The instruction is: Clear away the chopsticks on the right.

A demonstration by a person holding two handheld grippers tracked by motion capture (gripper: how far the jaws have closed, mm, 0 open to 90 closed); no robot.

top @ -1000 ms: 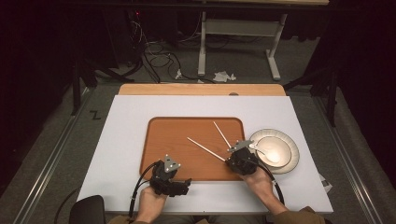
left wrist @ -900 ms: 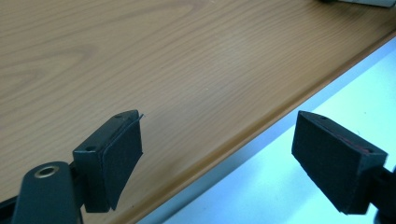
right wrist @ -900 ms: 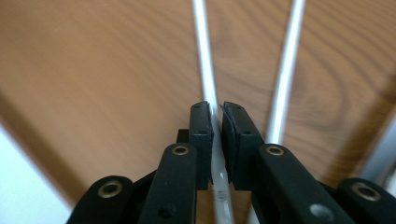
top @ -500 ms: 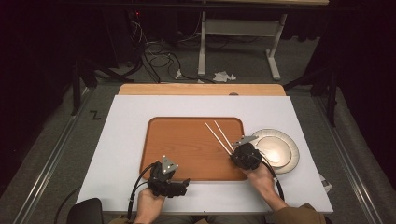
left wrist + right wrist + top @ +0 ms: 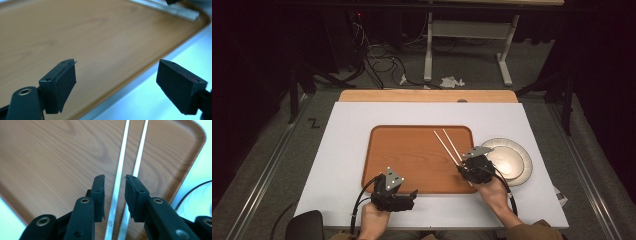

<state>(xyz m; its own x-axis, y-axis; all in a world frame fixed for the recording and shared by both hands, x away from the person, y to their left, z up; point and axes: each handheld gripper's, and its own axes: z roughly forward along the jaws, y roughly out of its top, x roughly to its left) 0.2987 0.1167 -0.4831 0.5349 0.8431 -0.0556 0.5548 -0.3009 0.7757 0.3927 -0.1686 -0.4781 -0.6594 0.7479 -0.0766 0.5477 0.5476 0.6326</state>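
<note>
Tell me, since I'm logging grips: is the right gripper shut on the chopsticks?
Not fully: the right gripper straddles both chopsticks, jaws narrowly apart, small gaps visible.

The two chopsticks (image 5: 448,146), spread apart in a V a second ago, have been brought side by side and now lie nearly parallel at the right of the tray (image 5: 412,160). The right gripper (image 5: 468,167) has been drawn slightly rightward and lower in the frame, its jaws a little apart around the sticks' near ends.
</note>
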